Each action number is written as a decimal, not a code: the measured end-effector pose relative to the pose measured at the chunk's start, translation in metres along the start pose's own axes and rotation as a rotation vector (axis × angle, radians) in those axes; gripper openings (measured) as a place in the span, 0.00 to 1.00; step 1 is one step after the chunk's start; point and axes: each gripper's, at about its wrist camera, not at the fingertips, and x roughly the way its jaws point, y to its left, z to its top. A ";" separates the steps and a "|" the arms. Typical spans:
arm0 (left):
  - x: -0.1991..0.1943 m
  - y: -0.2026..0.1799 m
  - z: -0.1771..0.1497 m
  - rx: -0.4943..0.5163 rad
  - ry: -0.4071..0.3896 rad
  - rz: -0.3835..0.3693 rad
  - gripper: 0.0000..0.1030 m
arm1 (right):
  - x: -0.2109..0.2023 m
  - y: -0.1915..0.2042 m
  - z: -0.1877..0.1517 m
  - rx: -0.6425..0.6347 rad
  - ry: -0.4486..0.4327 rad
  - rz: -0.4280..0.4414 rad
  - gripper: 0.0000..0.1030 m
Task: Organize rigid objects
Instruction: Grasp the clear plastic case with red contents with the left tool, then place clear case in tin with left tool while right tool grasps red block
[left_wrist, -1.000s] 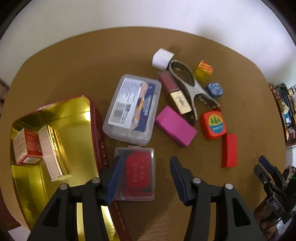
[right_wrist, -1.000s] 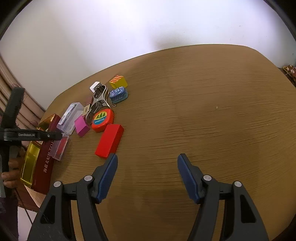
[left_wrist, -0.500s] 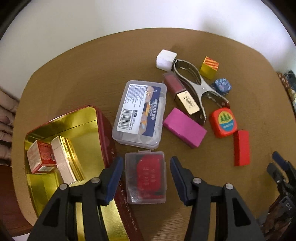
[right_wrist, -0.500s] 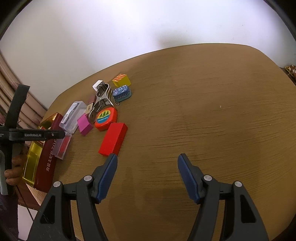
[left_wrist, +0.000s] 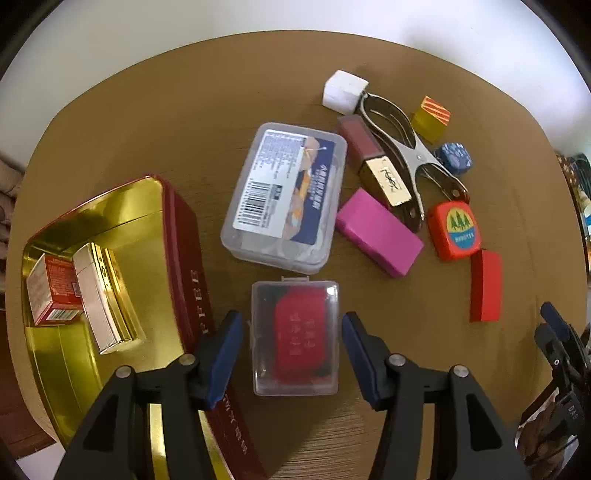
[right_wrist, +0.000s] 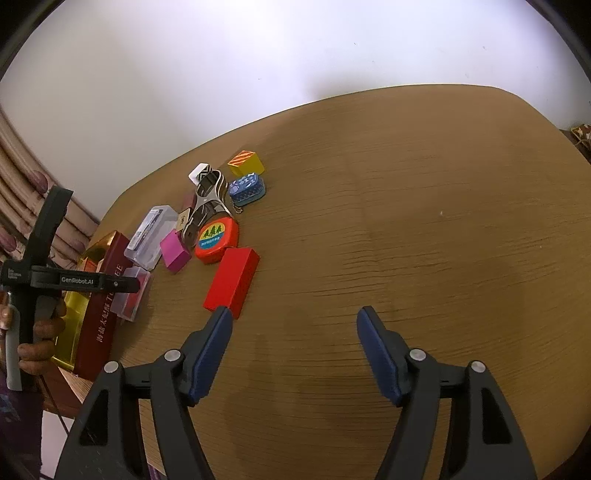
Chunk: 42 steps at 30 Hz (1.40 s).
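Two clear plastic boxes (left_wrist: 284, 197), woodgrain tabletop (left_wrist: 147, 122)

Bare table (right_wrist: 424, 229) spreads wide beyond the red block (right_wrist: 232, 282); the tin (left_wrist: 184, 258) wall crowds the small case (left_wrist: 294, 338).

You get bright, even light and sharp focus; fisheye bending darkens your corners, and glare flares off the gold tin (left_wrist: 122, 221) at nine o'clock.
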 end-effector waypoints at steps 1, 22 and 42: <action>0.002 0.000 -0.003 -0.001 0.009 -0.005 0.55 | 0.000 0.000 -0.001 0.000 0.004 0.000 0.66; -0.025 -0.014 -0.087 -0.122 -0.240 -0.123 0.52 | 0.007 0.014 -0.008 -0.054 0.017 0.008 0.67; -0.134 0.103 -0.173 -0.355 -0.456 -0.078 0.52 | 0.066 0.079 0.018 -0.095 0.095 -0.126 0.52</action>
